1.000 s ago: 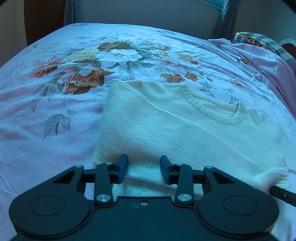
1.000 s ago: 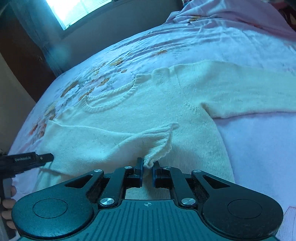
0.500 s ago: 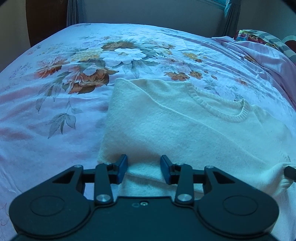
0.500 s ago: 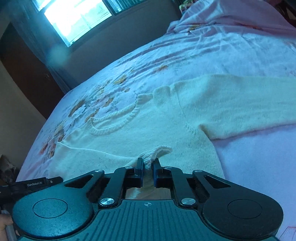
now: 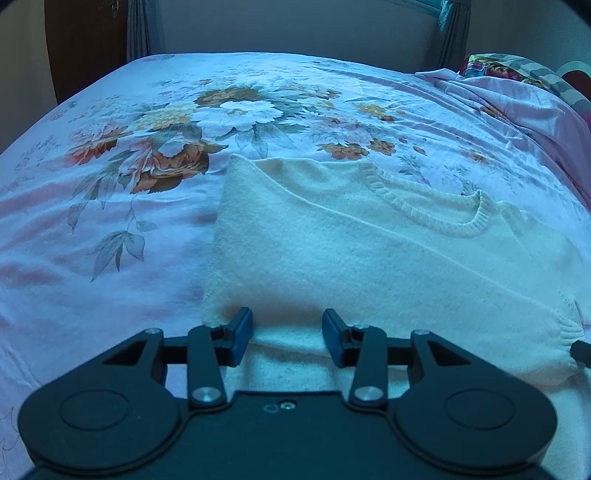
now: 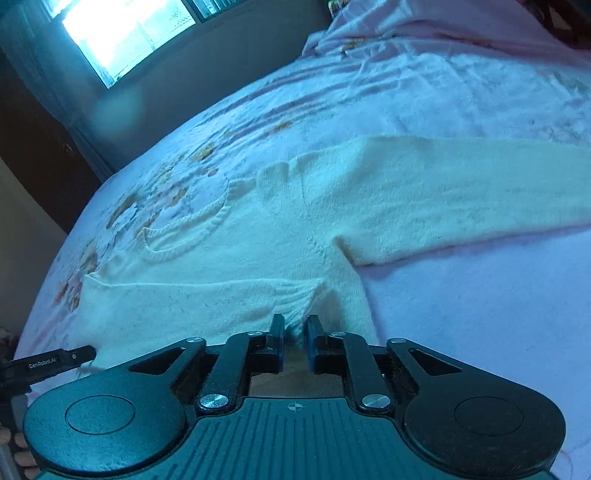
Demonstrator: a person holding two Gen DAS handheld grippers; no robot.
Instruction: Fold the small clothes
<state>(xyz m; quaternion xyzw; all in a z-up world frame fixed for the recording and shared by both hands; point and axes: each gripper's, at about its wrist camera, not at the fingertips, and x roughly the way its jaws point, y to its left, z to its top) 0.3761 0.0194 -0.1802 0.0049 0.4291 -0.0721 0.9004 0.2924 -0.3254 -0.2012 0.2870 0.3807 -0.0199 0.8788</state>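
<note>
A cream knit sweater [image 5: 351, 251] lies on the floral bedsheet [image 5: 110, 229], neck away from me. Its left sleeve is folded across the body, with the ribbed cuff [image 6: 295, 299] lying on the chest. My right gripper [image 6: 294, 332] is shut on that sleeve cuff, low over the sweater body [image 6: 229, 266]. The other sleeve [image 6: 443, 192] stretches out flat to the right. My left gripper [image 5: 288, 334] is open and empty, fingers over the folded left edge of the sweater. It also shows at the left edge of the right wrist view [image 6: 55, 363].
A rumpled pink blanket [image 5: 524, 99] and a patterned pillow [image 5: 509, 70] lie at the bed's far right. A window [image 6: 125, 33] and dark curtains stand beyond the bed. Bare sheet [image 6: 480, 314] lies right of the sweater.
My right gripper has lowered the sleeve cuff down onto the sweater body, still shut on it. The left gripper has stayed open and shifted slightly back and left.
</note>
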